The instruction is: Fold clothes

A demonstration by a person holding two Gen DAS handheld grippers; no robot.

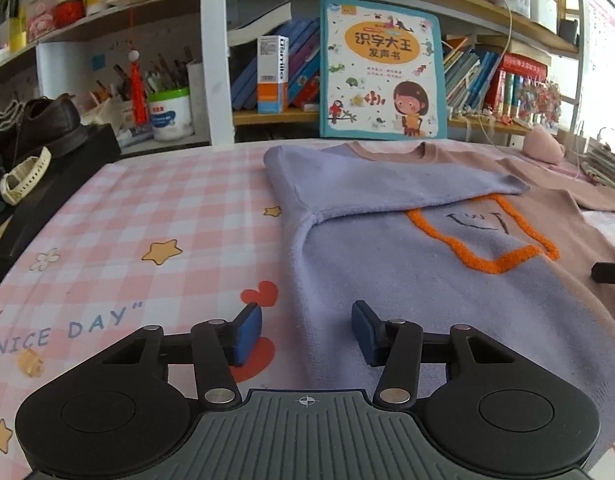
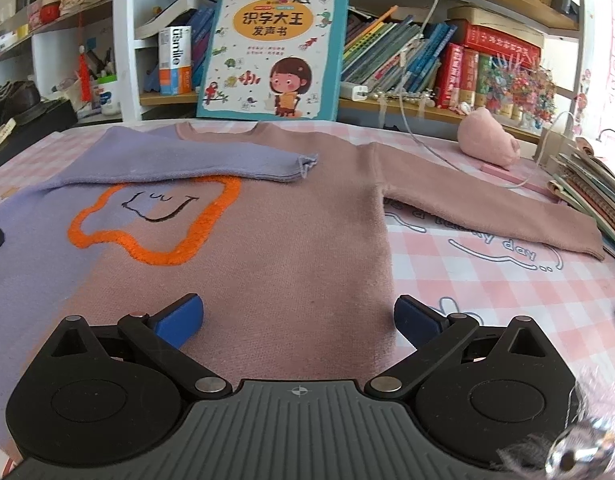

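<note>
**Desk:** What's in the shot?

**Photographer:** A two-tone sweater (image 2: 291,216), lilac on one half and dusty pink on the other, lies flat and face up on a bench under a pink checked cloth (image 1: 147,216), neck toward the bookshelf. The lilac sleeve (image 1: 387,180) is already folded across the chest, just above the orange outline motif (image 2: 155,220). The pink sleeve (image 2: 487,212) lies stretched out toward a pile of books at the bench's edge.

**Desk:** And the tools?

**Photographer:** The left tool (image 1: 307,332) sits low at the lilac side edge near the hem, jaws partly apart with that edge between them; I can't say the pads are pressing on it. The right tool (image 2: 299,316) hangs over the pink side edge, jaws wide, nothing held.

**Desk:** How will the garment behave?

**Photographer:** It looks a soft, fuzzy knit, light and limp (it'll likely sag and drag rather than hold a line). I'd judge it grippy enough not to slip from the pads. The best holds seem to be the pink cuff for the sleeve fold, then the hem corners, pinching both layers so the back comes along.
</note>
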